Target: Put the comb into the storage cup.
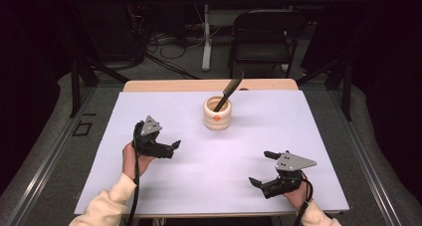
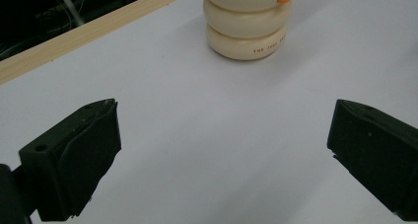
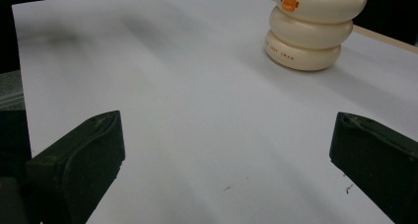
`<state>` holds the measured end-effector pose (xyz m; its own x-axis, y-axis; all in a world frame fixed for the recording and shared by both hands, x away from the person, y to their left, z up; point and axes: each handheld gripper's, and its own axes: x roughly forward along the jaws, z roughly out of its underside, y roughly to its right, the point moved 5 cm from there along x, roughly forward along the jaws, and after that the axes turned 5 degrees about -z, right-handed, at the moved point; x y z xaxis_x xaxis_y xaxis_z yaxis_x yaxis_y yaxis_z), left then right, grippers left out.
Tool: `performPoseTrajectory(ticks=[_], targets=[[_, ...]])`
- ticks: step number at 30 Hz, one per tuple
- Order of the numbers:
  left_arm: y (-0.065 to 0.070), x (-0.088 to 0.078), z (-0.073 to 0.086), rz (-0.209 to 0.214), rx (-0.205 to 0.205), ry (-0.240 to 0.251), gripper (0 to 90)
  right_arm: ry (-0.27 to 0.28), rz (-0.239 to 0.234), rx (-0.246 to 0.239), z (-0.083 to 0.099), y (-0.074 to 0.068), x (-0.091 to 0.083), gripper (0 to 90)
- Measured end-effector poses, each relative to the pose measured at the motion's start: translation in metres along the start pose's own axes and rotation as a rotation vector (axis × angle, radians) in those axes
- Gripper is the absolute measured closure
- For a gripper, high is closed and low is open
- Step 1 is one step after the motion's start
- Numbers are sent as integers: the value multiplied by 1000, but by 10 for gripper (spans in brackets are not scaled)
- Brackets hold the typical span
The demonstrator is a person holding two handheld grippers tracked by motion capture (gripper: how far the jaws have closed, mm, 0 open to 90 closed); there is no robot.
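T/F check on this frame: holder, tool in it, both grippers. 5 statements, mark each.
1. The cream holder stands upright on the white sheet. True.
2. The dark tool lies flat on the sheet. False: it leans inside the holder, its handle sticking out the top.
3. The left gripper is shut on the holder. False: its fingers are spread wide, short of the holder.
4. The right gripper is open and holds nothing. True.
5. The holder has an orange mark on its side. True.
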<state>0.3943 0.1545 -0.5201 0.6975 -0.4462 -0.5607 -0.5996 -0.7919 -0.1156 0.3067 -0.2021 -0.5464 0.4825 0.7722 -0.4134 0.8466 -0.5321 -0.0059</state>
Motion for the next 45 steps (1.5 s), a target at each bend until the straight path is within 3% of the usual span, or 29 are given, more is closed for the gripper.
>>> performPoseTrajectory(ticks=[45], targets=[[12, -54, 51, -34, -12, 55, 0, -4, 0, 4, 0, 0, 0, 0]])
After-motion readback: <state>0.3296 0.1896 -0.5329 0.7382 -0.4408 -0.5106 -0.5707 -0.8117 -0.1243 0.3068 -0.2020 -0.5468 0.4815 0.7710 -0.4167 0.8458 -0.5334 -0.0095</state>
